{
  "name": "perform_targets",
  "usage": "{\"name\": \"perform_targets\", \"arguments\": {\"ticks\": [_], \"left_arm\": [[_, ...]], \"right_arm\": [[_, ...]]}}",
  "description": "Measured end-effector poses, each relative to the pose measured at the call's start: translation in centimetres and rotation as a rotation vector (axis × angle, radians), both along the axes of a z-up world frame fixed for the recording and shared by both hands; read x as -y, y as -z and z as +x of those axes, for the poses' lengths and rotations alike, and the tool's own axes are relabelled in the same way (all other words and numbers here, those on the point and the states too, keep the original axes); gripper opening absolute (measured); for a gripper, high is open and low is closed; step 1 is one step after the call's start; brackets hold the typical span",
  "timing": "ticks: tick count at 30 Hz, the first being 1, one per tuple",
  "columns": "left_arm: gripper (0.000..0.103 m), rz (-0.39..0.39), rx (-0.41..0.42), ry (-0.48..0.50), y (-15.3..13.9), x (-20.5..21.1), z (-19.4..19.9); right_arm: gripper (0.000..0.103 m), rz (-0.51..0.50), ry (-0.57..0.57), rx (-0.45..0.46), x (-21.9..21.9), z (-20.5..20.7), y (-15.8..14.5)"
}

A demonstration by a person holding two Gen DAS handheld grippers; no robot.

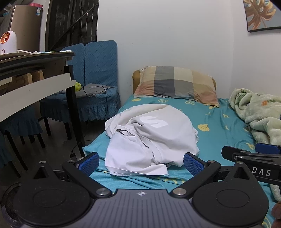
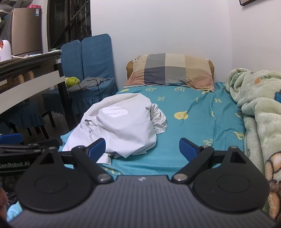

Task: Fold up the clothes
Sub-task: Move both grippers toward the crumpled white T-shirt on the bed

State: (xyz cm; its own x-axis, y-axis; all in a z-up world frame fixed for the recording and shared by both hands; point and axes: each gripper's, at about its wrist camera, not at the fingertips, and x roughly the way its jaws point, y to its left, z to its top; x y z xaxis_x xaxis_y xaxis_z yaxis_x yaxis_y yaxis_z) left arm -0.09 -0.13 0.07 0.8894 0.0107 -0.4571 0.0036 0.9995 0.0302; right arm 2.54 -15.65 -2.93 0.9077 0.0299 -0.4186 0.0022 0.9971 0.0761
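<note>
Crumpled white shirt [image 1: 151,138] on teal bedsheet [image 1: 219,122], both grippers' fingers spread, empty

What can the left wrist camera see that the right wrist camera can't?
Only the left wrist view shows the whole leaf picture on the wall and the lit white lamp on the table.

Only the right wrist view shows the bear print on the fleece blanket.

Both show the crumpled white shirt on the teal sheet, the checked pillow, and open grippers holding nothing.
</note>
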Motion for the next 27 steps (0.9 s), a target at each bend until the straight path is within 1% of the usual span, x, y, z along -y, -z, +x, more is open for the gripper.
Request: {"name": "perform_targets", "arguments": {"ticks": [3, 4, 6, 9, 14, 20, 24, 27], "left_arm": [[0.103, 0.004, 0.003, 0.003, -0.1, 0.3, -0.1], [0.103, 0.0, 0.001, 0.005, -0.1, 0.3, -0.1], [0.103, -0.011, 0.005, 0.011, -0.2, 0.1, -0.6], [0.103, -0.018, -0.009, 0.005, 0.0, -0.1, -0.2], [0.103, -0.023, -0.007, 0.001, 0.1, 0.0, -0.3], [0.103, -0.017, -0.015, -0.001, 0.5, 0.2, -0.3], [0.103, -0.019, -0.015, 0.014, 0.8, 0.7, -0.4], [0.103, -0.017, -0.022, 0.003, 1.2, 0.8, -0.2]], "right_arm": [[0.092, 0.006, 0.004, 0.004, 0.0, 0.0, -0.1], [0.092, 0.008, 0.003, 0.018, 0.0, -0.5, -0.1], [0.092, 0.018, -0.001, 0.002, 0.3, 0.0, 0.0], [0.092, 0.028, -0.007, -0.001, 0.0, 0.0, -0.1], [0.092, 0.058, -0.013, -0.009, 0.4, 0.1, -0.1], [0.092, 0.043, 0.004, -0.01, 0.4, 0.3, -0.3], [0.092, 0.012, 0.032, -0.016, 0.7, 0.6, -0.3], [0.092, -0.012, 0.054, -0.031, 1.1, 0.8, -0.6]]}}
